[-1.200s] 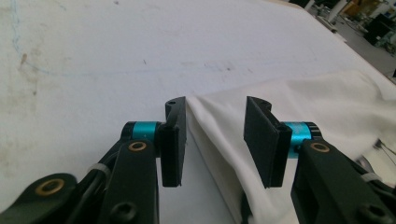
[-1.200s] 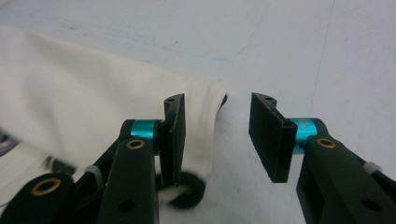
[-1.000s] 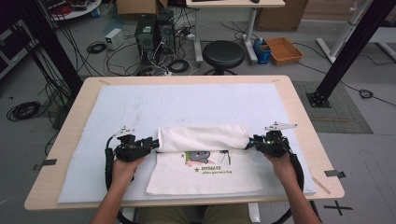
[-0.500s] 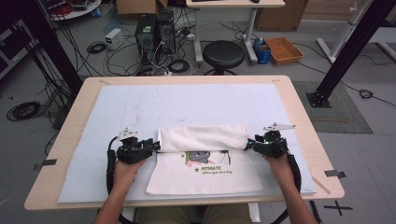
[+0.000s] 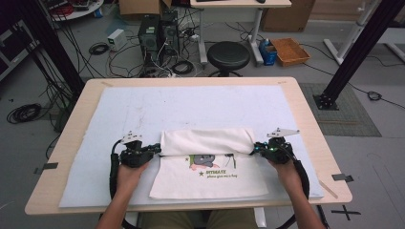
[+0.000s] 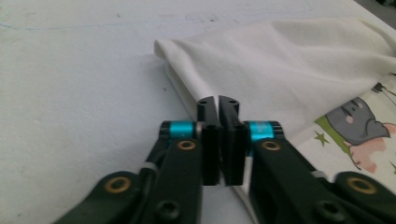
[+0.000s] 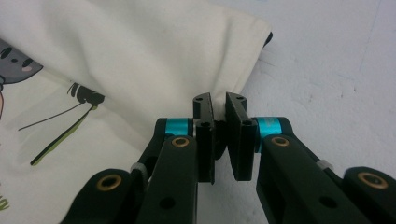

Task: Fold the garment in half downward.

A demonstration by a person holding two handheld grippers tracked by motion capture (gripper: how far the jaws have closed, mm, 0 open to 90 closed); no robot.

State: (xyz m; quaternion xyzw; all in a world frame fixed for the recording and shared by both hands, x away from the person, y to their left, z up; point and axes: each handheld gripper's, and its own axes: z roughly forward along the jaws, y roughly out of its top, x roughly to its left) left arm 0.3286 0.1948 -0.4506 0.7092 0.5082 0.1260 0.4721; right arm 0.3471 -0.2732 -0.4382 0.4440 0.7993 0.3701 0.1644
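Note:
A cream cloth (image 5: 215, 179) with a cartoon print (image 5: 204, 161) lies on the white mat (image 5: 191, 102), its far part folded back toward me into a thick band (image 5: 205, 140). My left gripper (image 5: 156, 149) is at the band's left end and my right gripper (image 5: 255, 148) at its right end. Both pairs of jaws have just been closing. In the left gripper view the gripper (image 6: 218, 100) has its jaws almost together on the cloth's (image 6: 280, 60) folded edge. In the right gripper view the gripper (image 7: 218, 100) pinches the cloth's (image 7: 140, 51) side edge, with a narrow slit left at the tips.
The mat covers most of the wooden table (image 5: 313, 124). Beyond the table's far edge stand a black stool (image 5: 228, 53), computer towers (image 5: 157, 31) with loose cables, and a black frame post (image 5: 353, 52) at the right. Tape marks (image 5: 341, 177) sit near the table's side edges.

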